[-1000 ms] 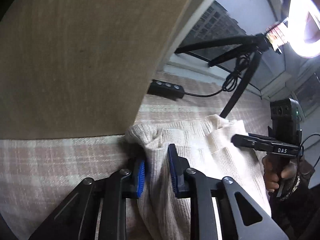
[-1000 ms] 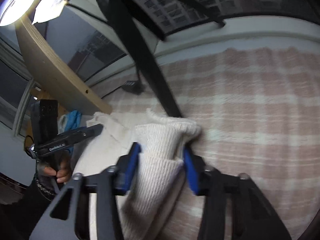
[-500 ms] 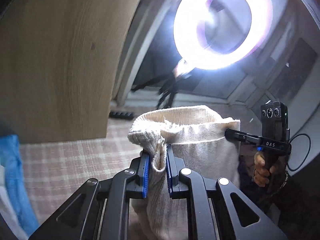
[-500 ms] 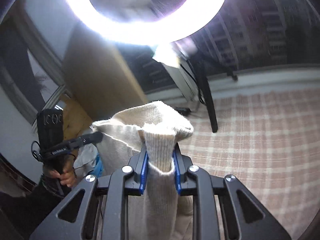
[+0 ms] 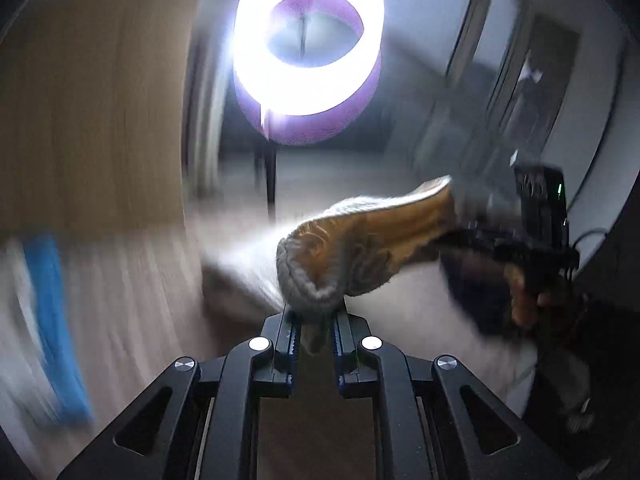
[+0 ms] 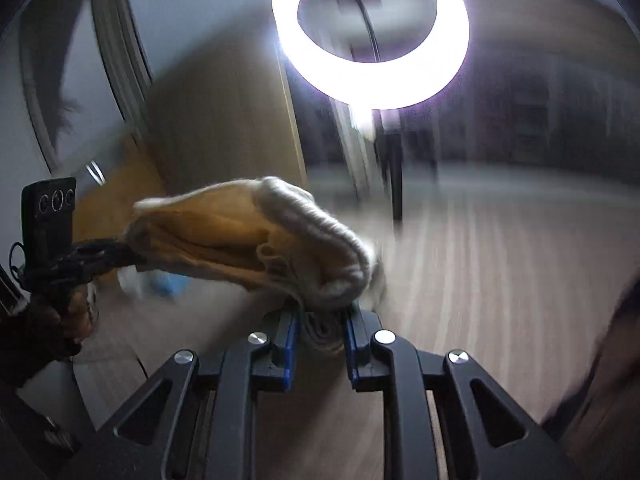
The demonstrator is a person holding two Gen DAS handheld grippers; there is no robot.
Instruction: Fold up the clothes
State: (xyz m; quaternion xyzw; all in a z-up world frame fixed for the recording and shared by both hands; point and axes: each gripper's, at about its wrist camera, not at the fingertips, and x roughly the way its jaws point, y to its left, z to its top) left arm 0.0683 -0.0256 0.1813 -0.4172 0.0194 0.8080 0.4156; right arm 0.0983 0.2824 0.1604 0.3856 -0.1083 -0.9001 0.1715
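Sweater (image 5: pixel 360 248) raised higher — both grippers (image 5: pixel 314 344) (image 6: pixel 320 340) clamped on it; ring light (image 5: pixel 306 48) ahead, blurred.

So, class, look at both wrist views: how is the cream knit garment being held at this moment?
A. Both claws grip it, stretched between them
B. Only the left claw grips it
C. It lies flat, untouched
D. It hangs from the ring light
A: the left claw and the right claw are each shut on an end of the knit garment, which spans between them.
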